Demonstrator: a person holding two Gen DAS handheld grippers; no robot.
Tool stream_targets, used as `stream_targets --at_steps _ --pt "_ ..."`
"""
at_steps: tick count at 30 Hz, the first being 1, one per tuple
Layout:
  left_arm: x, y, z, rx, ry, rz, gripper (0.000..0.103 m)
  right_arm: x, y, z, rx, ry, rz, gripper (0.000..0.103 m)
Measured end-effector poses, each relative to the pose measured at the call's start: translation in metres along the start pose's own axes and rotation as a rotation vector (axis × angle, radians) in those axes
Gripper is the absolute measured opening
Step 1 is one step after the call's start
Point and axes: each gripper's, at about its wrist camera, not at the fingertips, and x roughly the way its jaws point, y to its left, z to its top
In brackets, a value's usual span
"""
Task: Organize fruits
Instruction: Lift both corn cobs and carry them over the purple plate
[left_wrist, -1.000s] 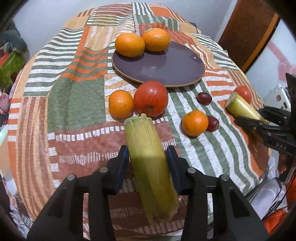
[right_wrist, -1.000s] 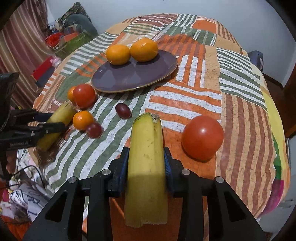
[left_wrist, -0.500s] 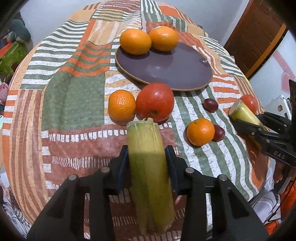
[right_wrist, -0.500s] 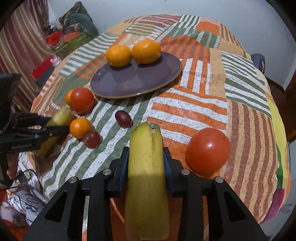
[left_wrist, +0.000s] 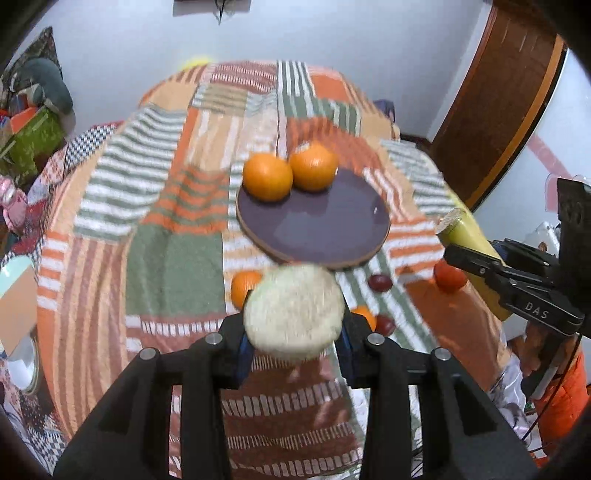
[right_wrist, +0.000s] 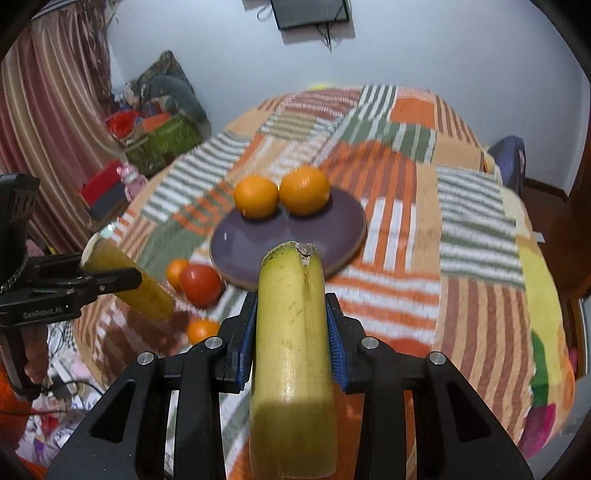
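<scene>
My left gripper (left_wrist: 293, 332) is shut on a corn cob (left_wrist: 294, 312), held above the table with its pale cut end facing the camera; it also shows in the right wrist view (right_wrist: 127, 282). My right gripper (right_wrist: 291, 332) is shut on a yellow banana (right_wrist: 293, 350), lifted and pointing at the purple plate (right_wrist: 332, 225). Two oranges (right_wrist: 280, 197) sit on the plate's far rim. The plate (left_wrist: 332, 225) lies just beyond the corn.
On the patchwork cloth (left_wrist: 173, 251) lie a red tomato (right_wrist: 201, 284), small oranges (right_wrist: 201, 330), dark plums (left_wrist: 380, 282) and a second tomato (left_wrist: 448, 277). A brown door (left_wrist: 495, 110) stands at right, clutter and a curtain (right_wrist: 48, 122) at left.
Both grippers have risen and tilted up from the table, each carrying its load. The corn now points end-on at the camera. The views show the back wall.
</scene>
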Motion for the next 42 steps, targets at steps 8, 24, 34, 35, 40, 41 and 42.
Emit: stream_targets --at_steps 8,24,34,35,40,41,42 --pt "-0.014 -0.005 0.031 0.010 -0.087 -0.019 0.037 0.003 0.000 0.025 -0.012 -0.058 -0.016 0.032" --pt "0.051 -0.035 0.069 0.031 -0.010 -0.113 0.037 0.031 -0.008 0.062 -0.064 -0.082 -0.030 0.032" --pt "0.084 -0.027 0.074 -0.003 0.051 -0.156 0.037 0.069 -0.007 0.077 -0.106 -0.042 -0.021 0.031" --pt "0.085 -0.025 0.074 -0.006 0.052 -0.158 0.037 0.072 -0.007 0.078 -0.107 -0.038 -0.016 0.031" --pt "0.089 -0.011 0.075 -0.027 0.051 -0.140 0.040 0.091 -0.001 0.082 -0.125 -0.012 0.000 0.031" --pt "0.090 -0.008 0.075 -0.034 0.059 -0.147 0.041 0.094 0.000 0.082 -0.129 -0.008 0.003 0.031" --pt "0.091 -0.005 0.076 -0.043 0.063 -0.154 0.042 0.097 0.002 0.082 -0.135 -0.004 0.006 0.031"
